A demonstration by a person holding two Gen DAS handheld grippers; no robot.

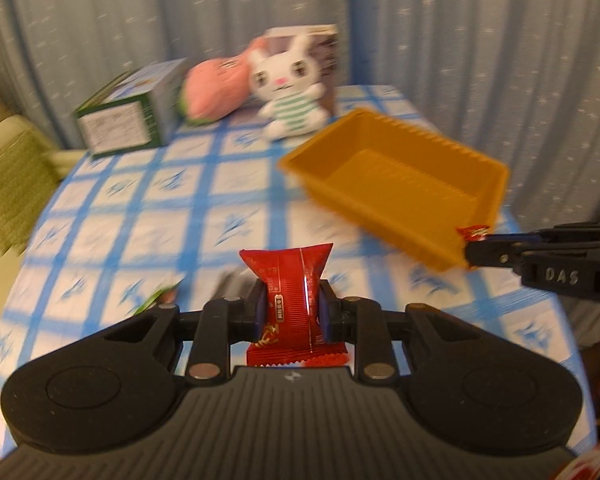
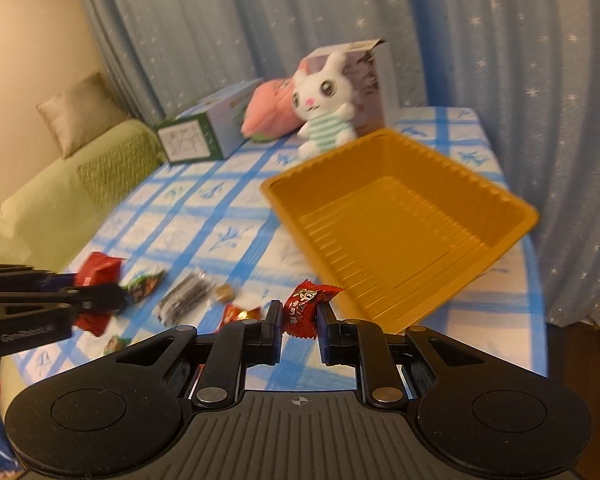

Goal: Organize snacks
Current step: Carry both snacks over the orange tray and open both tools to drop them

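Left wrist view: left gripper (image 1: 291,307) pinches a red snack packet (image 1: 291,299) across its middle, long axis running away from the camera, far crimped end flaring above the checked tablecloth (image 1: 140,216). Right wrist view: right gripper (image 2: 299,322) pinches a small red candy (image 2: 305,309) between its pads, its long axis tilted, upper twisted end pointing toward the near corner of the empty orange tray (image 2: 512,204). Loose snacks (image 2: 188,298) lie left of the tray. Plush rabbit (image 2: 324,100) sits at the far edge.
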